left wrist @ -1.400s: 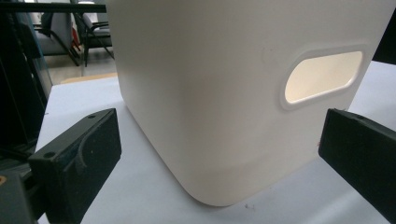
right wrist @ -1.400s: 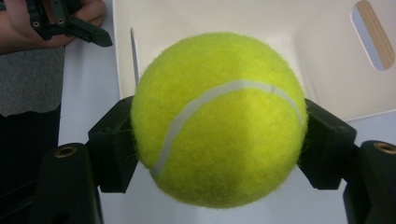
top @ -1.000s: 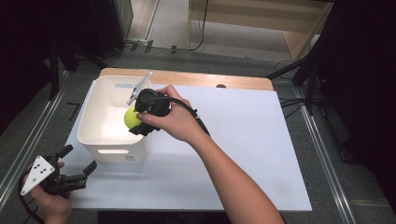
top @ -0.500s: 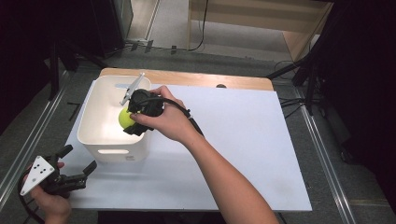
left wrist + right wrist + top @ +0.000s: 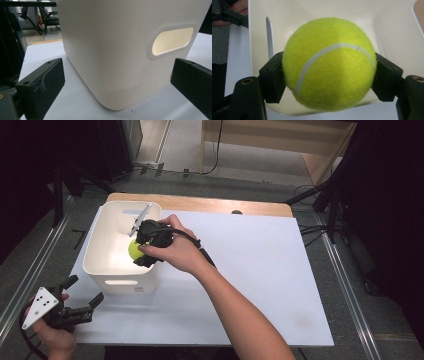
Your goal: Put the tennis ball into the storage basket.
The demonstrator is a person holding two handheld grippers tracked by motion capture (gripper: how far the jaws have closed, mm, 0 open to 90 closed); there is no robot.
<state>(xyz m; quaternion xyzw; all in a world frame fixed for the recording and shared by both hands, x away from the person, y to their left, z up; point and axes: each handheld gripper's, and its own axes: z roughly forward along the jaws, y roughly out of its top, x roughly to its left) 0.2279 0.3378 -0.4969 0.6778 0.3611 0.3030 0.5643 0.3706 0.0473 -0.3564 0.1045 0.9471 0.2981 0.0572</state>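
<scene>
A fuzzy yellow-green tennis ball [image 5: 329, 63] with a curved white seam is clamped between the two black jaws of the right gripper [image 5: 329, 75], one jaw pressed against each side of it. In the high view the ball [image 5: 133, 250] sits inside the mouth of a white rounded-corner plastic bin [image 5: 102, 270], near the bin's right wall and above its pale floor; whether it touches the floor cannot be told. The right hand [image 5: 175, 251] wraps the right gripper [image 5: 142, 251] from above, with the forearm running down to the bottom edge of the picture and a black cable trailing along the wrist.

The bin stands on the left part of a white sheet covering the table [image 5: 260, 285], and a strip of bare wood shows along the table's far edge. An oval handle slot [image 5: 172, 41] is cut in the bin's near wall.

The left gripper [image 5: 80, 306] rests low at the table's near left corner, held in the left hand [image 5: 52, 337], with a grey three-cornered plate [image 5: 41, 304] on top. Its jaws stand wide apart with nothing between them, pointing toward the bin's near corner [image 5: 110, 65] and apart from it.
</scene>
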